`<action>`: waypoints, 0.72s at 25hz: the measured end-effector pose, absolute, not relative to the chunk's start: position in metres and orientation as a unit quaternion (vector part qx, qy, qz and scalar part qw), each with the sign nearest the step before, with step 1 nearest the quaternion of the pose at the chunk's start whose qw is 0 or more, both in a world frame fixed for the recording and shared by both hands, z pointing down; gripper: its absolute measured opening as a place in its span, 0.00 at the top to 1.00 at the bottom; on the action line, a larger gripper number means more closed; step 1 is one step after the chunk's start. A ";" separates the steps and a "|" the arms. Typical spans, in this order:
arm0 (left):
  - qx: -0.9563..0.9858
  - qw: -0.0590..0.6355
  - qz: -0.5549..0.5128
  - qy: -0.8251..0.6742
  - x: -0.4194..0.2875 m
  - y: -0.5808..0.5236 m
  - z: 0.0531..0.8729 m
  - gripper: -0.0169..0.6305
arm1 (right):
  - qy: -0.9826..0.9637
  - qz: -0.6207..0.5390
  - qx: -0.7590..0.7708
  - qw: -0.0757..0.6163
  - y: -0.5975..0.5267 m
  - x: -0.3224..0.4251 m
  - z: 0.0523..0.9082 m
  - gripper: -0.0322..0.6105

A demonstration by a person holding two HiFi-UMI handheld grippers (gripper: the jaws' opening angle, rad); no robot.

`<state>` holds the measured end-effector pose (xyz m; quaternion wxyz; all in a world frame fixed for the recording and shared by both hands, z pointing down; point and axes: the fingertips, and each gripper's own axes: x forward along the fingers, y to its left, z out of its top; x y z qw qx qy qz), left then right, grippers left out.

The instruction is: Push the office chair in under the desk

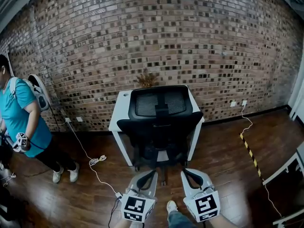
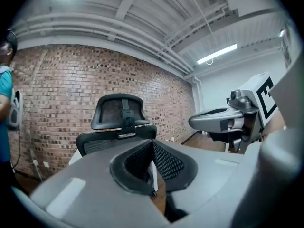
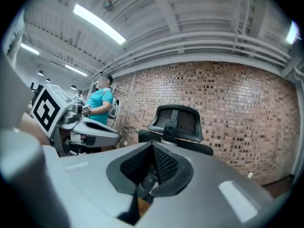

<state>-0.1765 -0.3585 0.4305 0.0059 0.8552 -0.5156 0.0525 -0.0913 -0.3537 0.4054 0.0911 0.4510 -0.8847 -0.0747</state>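
One black mesh-back office chair (image 1: 160,122) at frame centre of the head view, backrest and headrest toward the camera, set against the front of one white desk (image 1: 122,109); how far under the desktop cannot be told. Desk backed against a red-brown brick wall (image 1: 166,32), one small dried plant (image 1: 147,79) on top at the rear edge. Two grey two-jaw grippers at bottom centre, each with one marker cube: left gripper (image 1: 152,174) lower left of the chair base, right gripper (image 1: 186,172) lower right, both short of the chair, not touching it. Left gripper view: black textured fingers (image 2: 166,163) pressed together, nothing between, chair seen beyond the tips. Right gripper view: same, fingers (image 3: 164,164) pressed together on nothing, chair ahead at centre right. One person in a teal shirt (image 1: 19,113) at far left, well apart from the desk. One white cable (image 1: 95,163) trailing across the dark wooden floor (image 1: 223,165) at lower left. One yellow-and-black tape strip (image 1: 249,151) on the floor at right. One light shoe (image 1: 172,206) at the bottom edge between the grippers.
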 end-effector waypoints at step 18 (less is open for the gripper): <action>0.846 0.079 -0.047 -0.525 -0.147 -0.297 0.421 0.95 | -0.917 0.009 0.399 0.030 -0.296 -0.105 0.419 0.95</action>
